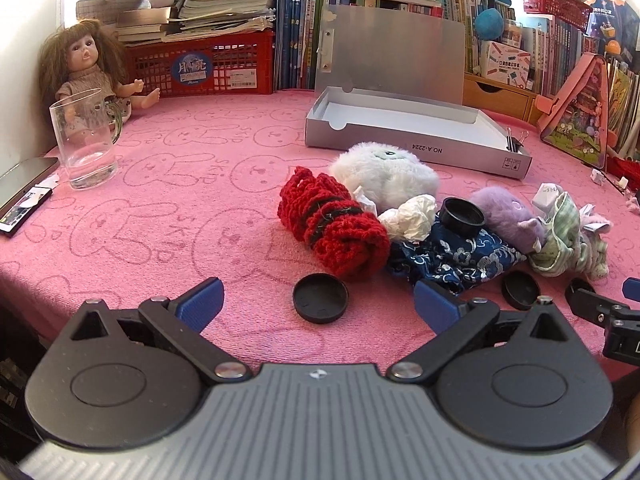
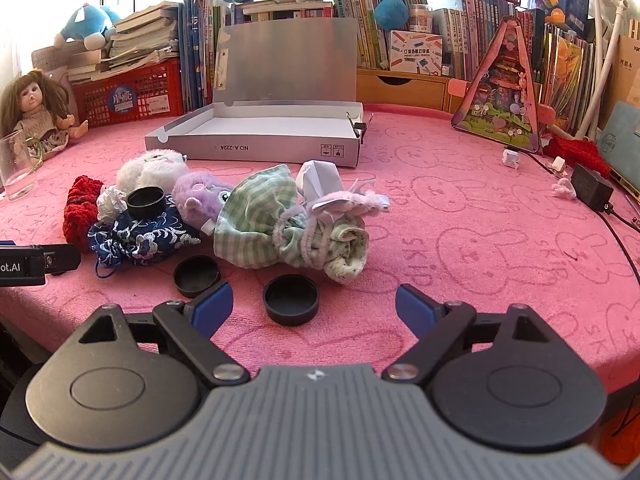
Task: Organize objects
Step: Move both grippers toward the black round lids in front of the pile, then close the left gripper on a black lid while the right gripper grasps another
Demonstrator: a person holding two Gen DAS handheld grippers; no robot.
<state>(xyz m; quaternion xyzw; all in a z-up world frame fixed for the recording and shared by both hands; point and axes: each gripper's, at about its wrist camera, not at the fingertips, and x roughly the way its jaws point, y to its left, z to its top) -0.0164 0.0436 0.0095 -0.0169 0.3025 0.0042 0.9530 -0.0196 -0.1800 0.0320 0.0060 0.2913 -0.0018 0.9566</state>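
A pile lies on the pink cloth: a red knit piece [image 1: 334, 226], a white plush [image 1: 386, 172], crumpled paper [image 1: 410, 216], a blue patterned pouch [image 1: 452, 258], a purple plush [image 1: 508, 216] and a green checked cloth bundle [image 2: 288, 224]. A black cup [image 1: 462, 216] sits on the pouch. Black round lids lie in front: one [image 1: 320, 298] between my left gripper's fingers, one [image 2: 291, 299] before my right gripper, another [image 2: 197, 275] beside it. My left gripper [image 1: 318, 306] is open and empty. My right gripper [image 2: 314, 312] is open and empty. An open grey box [image 2: 256, 136] stands behind the pile.
A glass mug [image 1: 86, 140] and a doll [image 1: 86, 64] stand at the far left, with a phone [image 1: 24, 184] near the left edge. A red crate [image 1: 204, 64] and books line the back. A black adapter [image 2: 592, 192] and cable lie at the right.
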